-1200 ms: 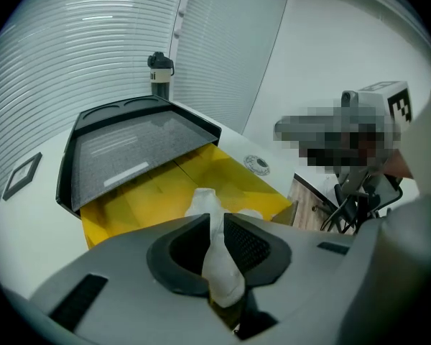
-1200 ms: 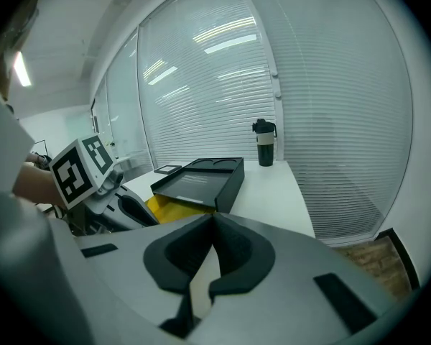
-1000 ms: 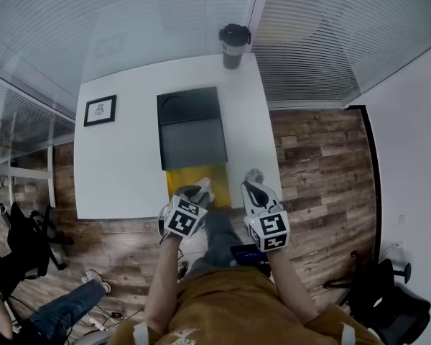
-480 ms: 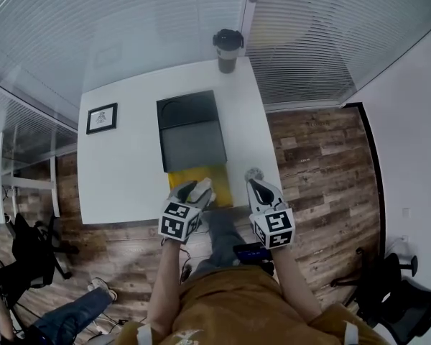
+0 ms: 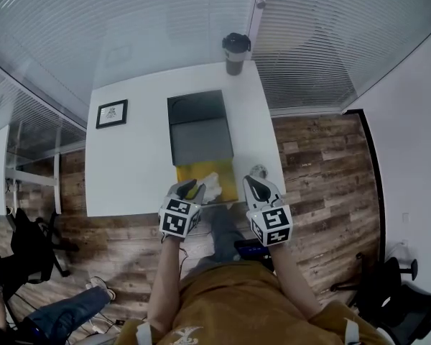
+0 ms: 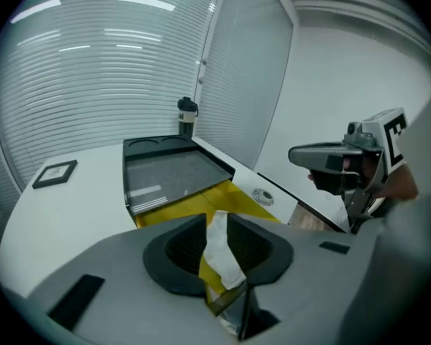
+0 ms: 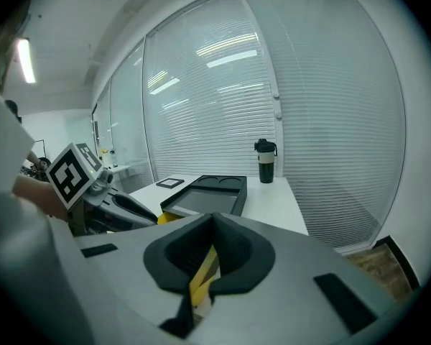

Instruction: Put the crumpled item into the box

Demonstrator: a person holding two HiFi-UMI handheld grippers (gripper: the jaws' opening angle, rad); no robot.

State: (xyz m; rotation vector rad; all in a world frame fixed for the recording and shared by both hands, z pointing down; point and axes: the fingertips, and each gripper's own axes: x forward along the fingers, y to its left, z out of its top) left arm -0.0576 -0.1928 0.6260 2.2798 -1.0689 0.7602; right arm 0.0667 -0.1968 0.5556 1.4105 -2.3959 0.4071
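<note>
A white crumpled paper [image 6: 220, 254] sits pinched between the pads of my left gripper [image 6: 217, 225], whose jaws are closing on it. In the head view the paper [image 5: 212, 187] hangs at the left gripper [image 5: 189, 187] tips, over the yellow near end [image 5: 201, 172] of the dark box [image 5: 199, 131]. The box [image 6: 172, 175] lies lengthwise on the white table, just ahead of the gripper. My right gripper [image 5: 253, 184] hovers at the table's near edge, to the right of the box. Its jaws [image 7: 212, 225] are shut with nothing held; yellow shows through the slit.
A lidded dark cup [image 5: 235, 52] stands at the table's far edge behind the box. A small framed picture [image 5: 111, 113] lies at the far left. A small round object [image 5: 257, 170] rests near the right gripper. Blinds close off the far side; wooden floor lies below.
The left gripper's jaws stood wider half a second ago and have come together on the white paper. The paper now shows at its tips over the yellow end. The right gripper barely moved.
</note>
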